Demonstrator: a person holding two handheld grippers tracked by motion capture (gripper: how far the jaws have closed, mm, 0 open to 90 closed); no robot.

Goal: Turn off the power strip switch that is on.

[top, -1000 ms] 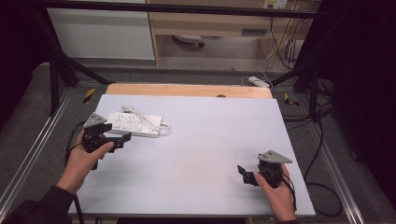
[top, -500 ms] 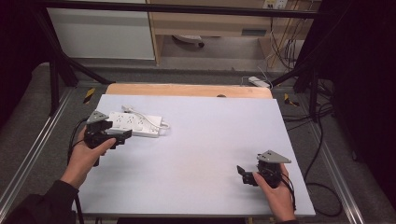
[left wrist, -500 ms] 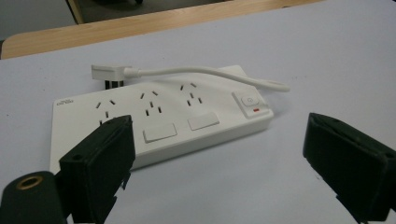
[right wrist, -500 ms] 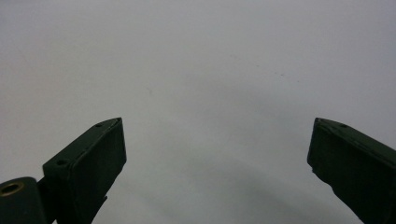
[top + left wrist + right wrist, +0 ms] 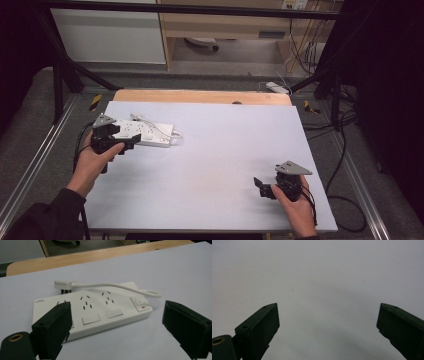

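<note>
Your left gripper [image 5: 120, 141], jaws wide, framed the flat white plastic strip [image 5: 145, 132] at the table's [image 5: 215, 150] far left; its cord [image 5: 120, 287] curled behind. Your right gripper [image 5: 264, 187] gaped, near right.

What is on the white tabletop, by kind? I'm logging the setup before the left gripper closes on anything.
Power strip, white, with its own cord and plug: 1
Handheld grippers, black, jaws open: 2, the left gripper at the strip and the right gripper over bare table
Total: 3
</note>
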